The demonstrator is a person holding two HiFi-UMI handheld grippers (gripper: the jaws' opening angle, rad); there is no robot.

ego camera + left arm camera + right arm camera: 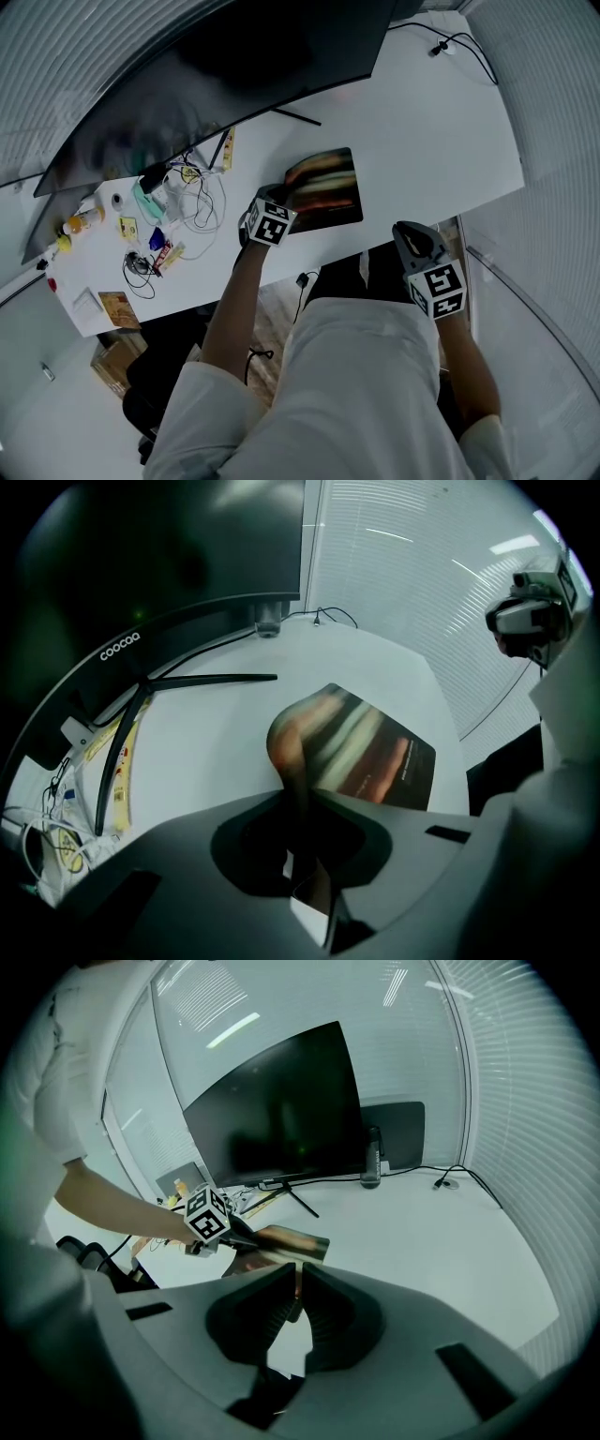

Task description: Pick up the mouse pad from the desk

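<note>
The left gripper (279, 199) has its fingers clenched on the left edge of the mouse pad (330, 190), which sits mid-frame in the head view near the white tabletop's (422, 122) front edge. The gripped side curls up off the surface while the far side lies flat. The right gripper (412, 239), lower right, hangs off the tabletop's edge, its fingers closed together on nothing. A dark monitor (234, 66) spans the upper left.

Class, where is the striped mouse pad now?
In the head view, the dark striped rectangular mouse pad lies centre, before the black monitor, its left edge curled up in the left claw.
</note>
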